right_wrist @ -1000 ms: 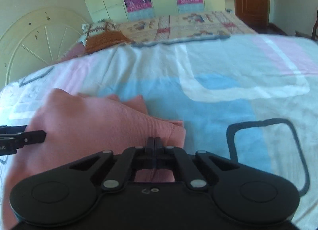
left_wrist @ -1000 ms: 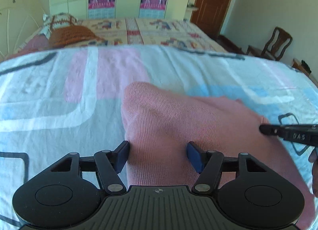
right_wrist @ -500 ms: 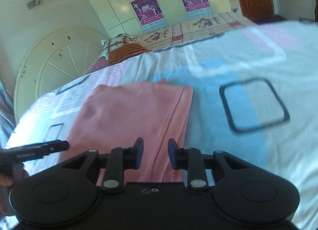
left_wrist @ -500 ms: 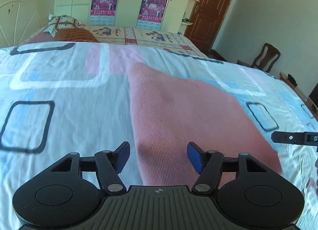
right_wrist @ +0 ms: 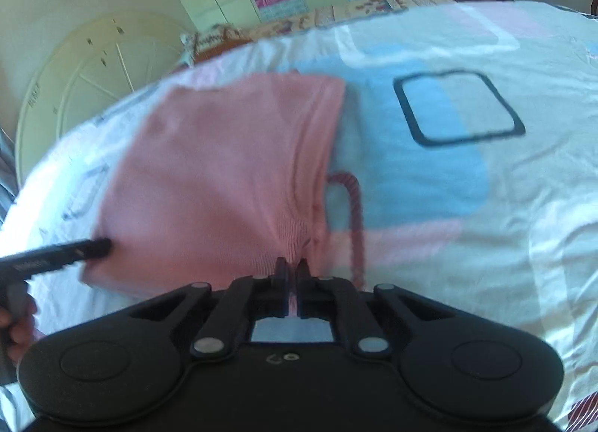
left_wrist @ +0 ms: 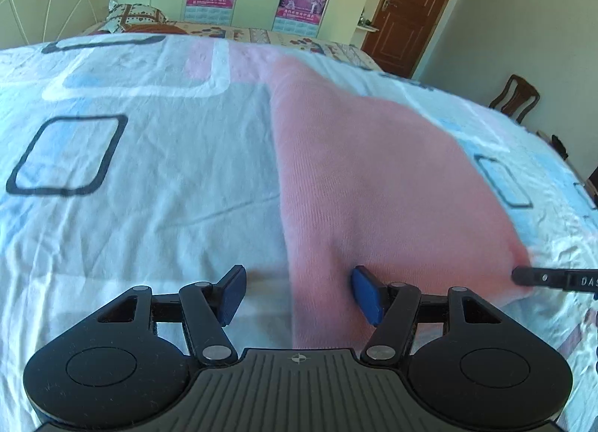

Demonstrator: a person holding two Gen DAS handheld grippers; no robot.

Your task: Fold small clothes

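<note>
A striped cord (right_wrist: 353, 215) lies beside the pink garment (right_wrist: 224, 178) on the bedsheet (right_wrist: 486, 245).

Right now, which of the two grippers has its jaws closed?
The right gripper: its jaws are pinched together on the near edge of the pink garment. The left gripper stands open above that garment, gripping nothing.

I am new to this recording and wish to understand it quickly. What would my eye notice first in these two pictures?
First, the pink garment lying flat in the middle of the patterned bedsheet. Next, the right claw, shut on the garment's near edge beside a striped red cord, while the left claw stands open over the garment's near left edge.
</note>
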